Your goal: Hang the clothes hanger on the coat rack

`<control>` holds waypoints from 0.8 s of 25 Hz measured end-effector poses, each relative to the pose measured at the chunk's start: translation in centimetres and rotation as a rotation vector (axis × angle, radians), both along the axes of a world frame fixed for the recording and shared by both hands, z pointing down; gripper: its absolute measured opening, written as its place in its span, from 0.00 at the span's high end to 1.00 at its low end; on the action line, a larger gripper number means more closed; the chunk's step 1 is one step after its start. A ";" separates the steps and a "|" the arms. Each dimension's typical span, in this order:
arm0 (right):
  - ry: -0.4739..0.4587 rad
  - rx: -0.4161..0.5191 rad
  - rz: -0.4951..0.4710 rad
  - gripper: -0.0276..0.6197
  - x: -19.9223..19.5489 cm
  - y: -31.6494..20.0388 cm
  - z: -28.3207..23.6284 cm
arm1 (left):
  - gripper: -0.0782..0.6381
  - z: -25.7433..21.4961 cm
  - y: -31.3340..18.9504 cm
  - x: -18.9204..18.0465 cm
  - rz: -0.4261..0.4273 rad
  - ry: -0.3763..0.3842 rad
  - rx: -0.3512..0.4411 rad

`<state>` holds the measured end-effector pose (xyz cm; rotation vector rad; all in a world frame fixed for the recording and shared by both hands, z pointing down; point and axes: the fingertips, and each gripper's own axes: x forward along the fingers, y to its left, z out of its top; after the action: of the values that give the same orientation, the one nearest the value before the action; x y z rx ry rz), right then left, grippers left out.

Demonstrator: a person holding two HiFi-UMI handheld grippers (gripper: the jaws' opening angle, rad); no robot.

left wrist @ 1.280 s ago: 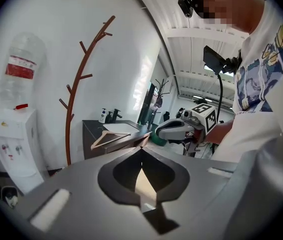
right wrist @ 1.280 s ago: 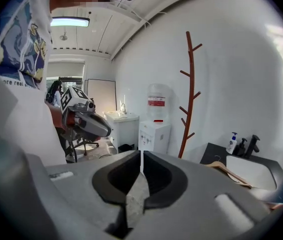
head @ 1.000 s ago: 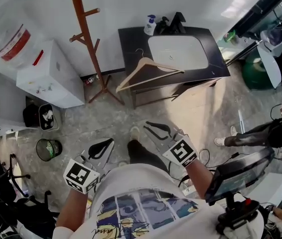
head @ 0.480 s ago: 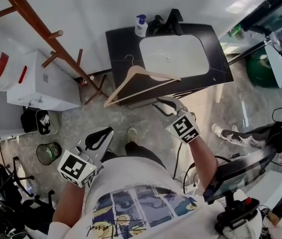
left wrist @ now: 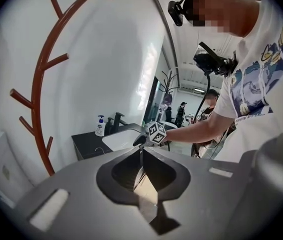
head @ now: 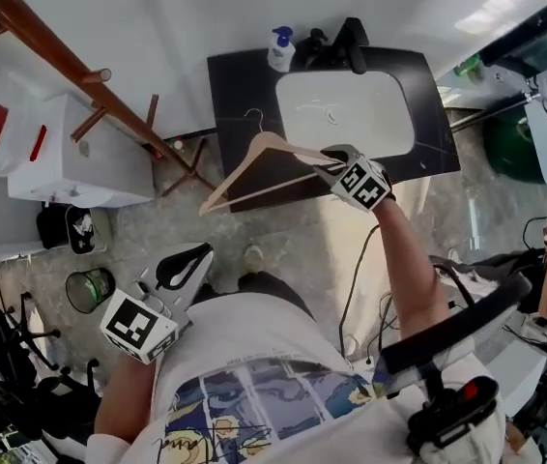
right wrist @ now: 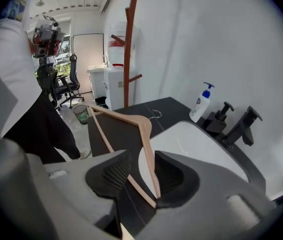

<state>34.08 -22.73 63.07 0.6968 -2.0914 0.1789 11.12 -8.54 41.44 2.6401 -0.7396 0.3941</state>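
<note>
A wooden clothes hanger (head: 254, 165) with a wire hook lies on the black counter (head: 230, 85). My right gripper (head: 329, 159) has reached over its right arm. In the right gripper view the hanger (right wrist: 126, 119) runs between the jaws, which are opening; the pads do not press on it. My right gripper (right wrist: 141, 160) is tilted down at the counter. My left gripper (head: 185, 264) hangs low near my body, shut and empty (left wrist: 141, 150). The brown coat rack (head: 71, 71) stands left of the counter, also seen as a coat rack (left wrist: 39, 84) (right wrist: 130, 34) in both gripper views.
A white sink basin (head: 346, 112), a black faucet (head: 351, 35) and a soap bottle (head: 280, 50) occupy the counter. A white water dispenser (head: 71, 153) and a waste bin (head: 90, 288) stand left. A monitor stand (head: 447, 332) and another person (head: 544, 259) are at right.
My right gripper swung forward and down from beside my body to the hanger on the counter, and its jaws widened. My left gripper shifted slightly left.
</note>
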 end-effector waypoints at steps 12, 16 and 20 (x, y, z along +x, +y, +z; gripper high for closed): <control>-0.070 -0.396 -0.103 0.65 2.0 -3.4 7.4 | 0.87 1.4 -2.1 -1.3 -0.086 -0.024 -0.027; -0.105 -0.551 -0.167 0.62 1.0 -2.8 8.1 | 0.87 1.9 -2.4 -1.3 -0.099 -0.031 -0.046; -0.128 -0.699 -0.191 0.62 0.5 -2.3 8.9 | 0.87 2.5 -2.5 -1.0 -0.102 -0.037 -0.064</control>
<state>34.58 -25.05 72.01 0.0640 -2.0066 0.8141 10.13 -11.07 43.90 2.5300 -0.8551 0.4317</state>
